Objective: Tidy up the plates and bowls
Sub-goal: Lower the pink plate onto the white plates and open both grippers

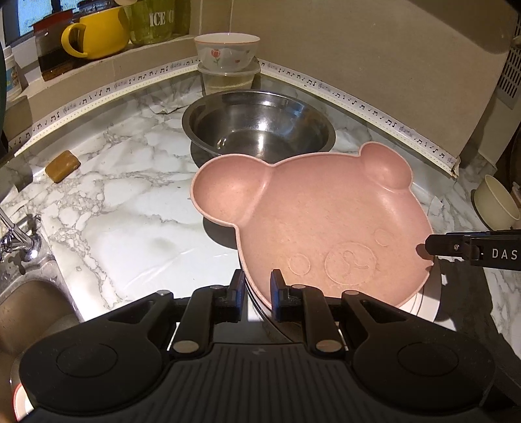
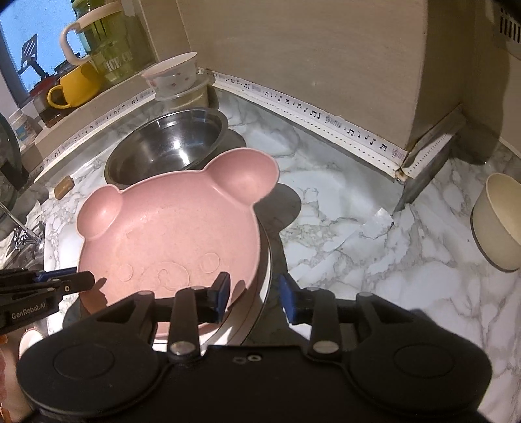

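A pink bear-shaped plate [image 1: 325, 221] rests on a stack of white plates [image 1: 426, 304] on the marble counter; it also shows in the right wrist view [image 2: 169, 227]. My left gripper [image 1: 257, 289] is open, its fingers straddling the plate's near left rim. My right gripper [image 2: 252, 293] is open, its fingers straddling the plate's right rim; its finger shows in the left wrist view [image 1: 456, 247]. A steel bowl [image 1: 257, 130] stands behind the plate. A flowered bowl [image 1: 226, 50] sits on a clear container at the back. A cream bowl [image 2: 498, 221] stands at the right.
A sink and tap [image 1: 19, 244] lie at the left. A brown soap bar [image 1: 62, 166] lies on the counter. A yellow mug [image 1: 97, 32] and a green jar [image 1: 156, 19] stand on the window ledge. Walls close the back corner.
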Motion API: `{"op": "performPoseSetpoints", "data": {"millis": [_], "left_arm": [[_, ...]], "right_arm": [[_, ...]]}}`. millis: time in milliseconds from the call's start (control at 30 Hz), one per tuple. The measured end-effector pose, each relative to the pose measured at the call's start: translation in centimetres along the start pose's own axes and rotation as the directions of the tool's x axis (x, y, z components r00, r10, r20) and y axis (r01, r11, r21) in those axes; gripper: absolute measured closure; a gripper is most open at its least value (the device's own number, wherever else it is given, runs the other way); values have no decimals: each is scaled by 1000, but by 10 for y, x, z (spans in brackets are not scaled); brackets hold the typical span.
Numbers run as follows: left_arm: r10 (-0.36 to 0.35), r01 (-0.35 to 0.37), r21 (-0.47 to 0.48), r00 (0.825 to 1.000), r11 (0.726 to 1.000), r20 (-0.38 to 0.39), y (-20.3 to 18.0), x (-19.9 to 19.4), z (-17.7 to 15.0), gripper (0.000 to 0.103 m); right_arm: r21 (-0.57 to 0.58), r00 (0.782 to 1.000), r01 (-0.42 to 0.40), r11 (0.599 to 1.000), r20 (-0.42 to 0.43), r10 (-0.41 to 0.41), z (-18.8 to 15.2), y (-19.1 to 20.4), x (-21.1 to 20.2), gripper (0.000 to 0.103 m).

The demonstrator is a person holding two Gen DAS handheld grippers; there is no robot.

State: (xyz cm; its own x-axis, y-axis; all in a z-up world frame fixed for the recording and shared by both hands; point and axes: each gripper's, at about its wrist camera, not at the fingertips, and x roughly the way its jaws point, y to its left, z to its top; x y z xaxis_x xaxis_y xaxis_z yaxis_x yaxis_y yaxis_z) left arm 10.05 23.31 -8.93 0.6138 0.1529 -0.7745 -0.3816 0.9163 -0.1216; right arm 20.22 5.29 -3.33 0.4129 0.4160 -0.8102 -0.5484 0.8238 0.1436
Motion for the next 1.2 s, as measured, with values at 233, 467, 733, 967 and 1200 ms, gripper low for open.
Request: {"op": "performPoseSetpoints", "data": {"millis": [233, 467, 733, 967, 1200], "left_arm": [[-24, 24, -13, 1000, 1000, -2, 1, -7, -3, 87], [-75, 74, 13, 997, 997, 14, -3, -20, -4, 85], [-114, 113, 27, 992, 993, 44, -12, -38, -2, 84], [-107, 104, 24, 985, 994, 132, -14, -54, 7, 25], [-96, 94, 24, 983, 995, 154, -11, -55, 24, 25]], "right_arm": [[5, 1000, -22, 1000, 9, 22, -4, 3, -8, 66], [-11, 999, -51, 999, 11, 51, -8, 15, -14, 64], [-69, 994, -99, 993, 37, 102, -4, 35, -35, 52], [-121, 990, -120, 985, 62, 128, 10, 49, -49, 40], [-127, 989, -115, 985, 80, 126, 23, 52, -50, 21]]}}
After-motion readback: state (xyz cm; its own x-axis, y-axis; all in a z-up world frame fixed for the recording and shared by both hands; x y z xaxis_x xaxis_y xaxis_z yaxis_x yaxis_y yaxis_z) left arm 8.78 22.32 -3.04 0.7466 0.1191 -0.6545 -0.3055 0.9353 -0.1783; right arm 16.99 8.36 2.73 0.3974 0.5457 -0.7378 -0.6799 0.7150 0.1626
